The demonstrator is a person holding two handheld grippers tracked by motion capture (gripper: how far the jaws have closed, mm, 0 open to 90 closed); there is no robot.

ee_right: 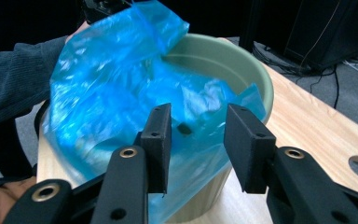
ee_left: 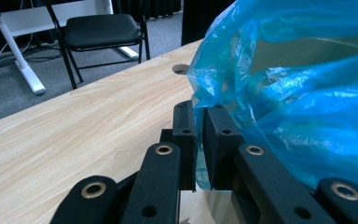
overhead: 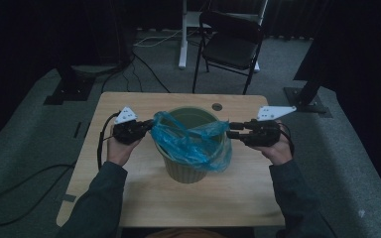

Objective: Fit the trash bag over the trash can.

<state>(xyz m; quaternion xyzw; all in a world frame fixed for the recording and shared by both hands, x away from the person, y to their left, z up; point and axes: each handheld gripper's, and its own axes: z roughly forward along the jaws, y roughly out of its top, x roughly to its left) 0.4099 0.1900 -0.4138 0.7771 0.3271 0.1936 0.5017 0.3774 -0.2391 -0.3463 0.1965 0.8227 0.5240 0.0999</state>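
A pale green bin [overhead: 191, 166] stands upright near the middle of the light wooden surface [overhead: 144, 198], and a blue plastic bag [overhead: 191, 141] sits in its mouth, crumpled inside and draped over the near rim while its far-left edge is lifted clear of the rim. The left tongs [overhead: 149, 125] are at the bin's left side, held in the person's left hand [overhead: 119, 148], and they are clenched on the bag's edge — in the left gripper view the two black pads [ee_left: 186, 140] stand almost together with a thin fold of blue film pinched between them, the rest of the bag [ee_left: 298, 93] billowing up and to the right of the tongs [ee_left: 199, 144]. The right tongs [overhead: 234, 130] sit level at the bin's right side in the right hand [overhead: 278, 148], their tips just beside the rim. In the right gripper view these tongs [ee_right: 198, 149] are released: the pads [ee_right: 158, 140] stand well apart with the bag [ee_right: 116, 88] and the bin's rim [ee_right: 242, 60] seen through the gap, and nothing presses on either pad. Whether a pad brushes the film there is hard to tell. The bag's raised corner points toward the left tongs at the top of that view, beside a dark sleeve [ee_right: 14, 79]. Beyond the surface — on the grey floor — a black folding chair [overhead: 230, 44] stands.
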